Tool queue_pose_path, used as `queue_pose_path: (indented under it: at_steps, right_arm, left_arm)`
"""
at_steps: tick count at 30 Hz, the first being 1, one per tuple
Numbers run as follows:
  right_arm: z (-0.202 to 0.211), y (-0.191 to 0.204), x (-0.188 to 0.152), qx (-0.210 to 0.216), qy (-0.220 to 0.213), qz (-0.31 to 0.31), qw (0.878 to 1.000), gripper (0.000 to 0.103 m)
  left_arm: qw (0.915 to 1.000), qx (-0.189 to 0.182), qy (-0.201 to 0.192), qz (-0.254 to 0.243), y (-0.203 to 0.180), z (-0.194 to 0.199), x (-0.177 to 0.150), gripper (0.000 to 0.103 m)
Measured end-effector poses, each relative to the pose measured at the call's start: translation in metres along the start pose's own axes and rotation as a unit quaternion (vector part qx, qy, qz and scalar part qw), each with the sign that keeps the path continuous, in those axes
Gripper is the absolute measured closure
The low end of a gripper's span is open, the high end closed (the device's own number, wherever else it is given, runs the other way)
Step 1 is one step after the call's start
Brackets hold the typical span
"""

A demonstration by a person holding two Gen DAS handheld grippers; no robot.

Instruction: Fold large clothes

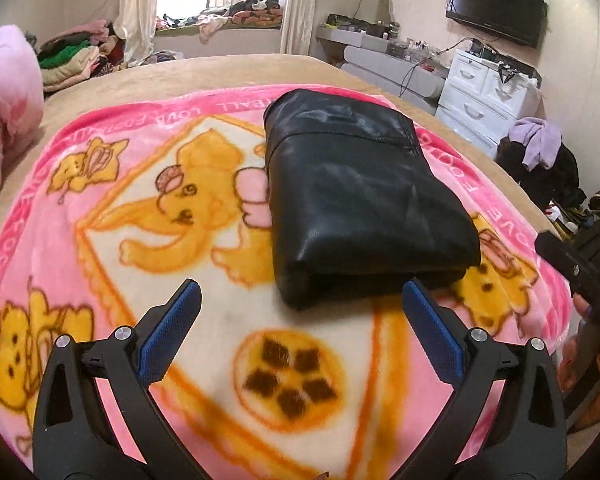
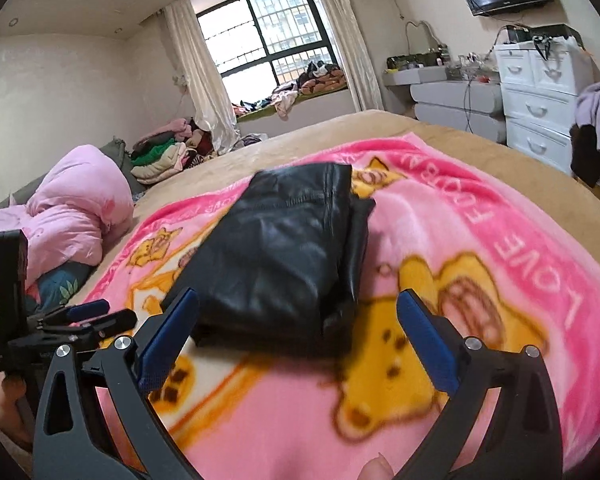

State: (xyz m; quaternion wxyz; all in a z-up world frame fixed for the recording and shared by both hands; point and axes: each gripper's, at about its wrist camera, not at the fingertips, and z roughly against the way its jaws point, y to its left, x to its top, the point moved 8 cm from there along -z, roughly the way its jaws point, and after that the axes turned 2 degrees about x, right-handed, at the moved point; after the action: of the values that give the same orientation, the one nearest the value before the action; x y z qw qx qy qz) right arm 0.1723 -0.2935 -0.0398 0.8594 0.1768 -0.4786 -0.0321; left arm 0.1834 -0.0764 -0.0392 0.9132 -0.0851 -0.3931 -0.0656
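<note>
Black leather-look garment folded into a compact block, lying on pink cartoon blanket over the bed, centre of left wrist view, centre-left of right wrist view. Left tongs spread wide, empty, tips just short of the near fold. Right tongs also wide open, nothing between pads, near edge of garment just ahead. Risks, as judgement: slick stiff material likely to spring open or slide off the stack if nudged; a catch on the near fold could drag the top layer; fleece blanket may bunch and shift the block. Uneven layer poking out right side in right wrist view, could unfold. Garment type unclear. Underside layers hidden. Both views motion-blurred. Other gripper only partly visible at frame edges.
</note>
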Motion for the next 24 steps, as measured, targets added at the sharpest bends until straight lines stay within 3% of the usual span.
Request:
queue_pose_path:
  at_steps: [7,24]
  right_arm:
    - [0.008,0.0,-0.024,-0.023,0.002,0.016,1.0,0.005]
    - [-0.007,0.008,-0.035,-0.036,0.026,0.068,0.997,0.005]
  left_arm:
    - [0.9999,-0.011,-0.009,0.007,0.003,0.001,-0.013,0.009]
    - [0.9998,-0.01,-0.009,0.012,0.011,-0.003,-0.02,0.009]
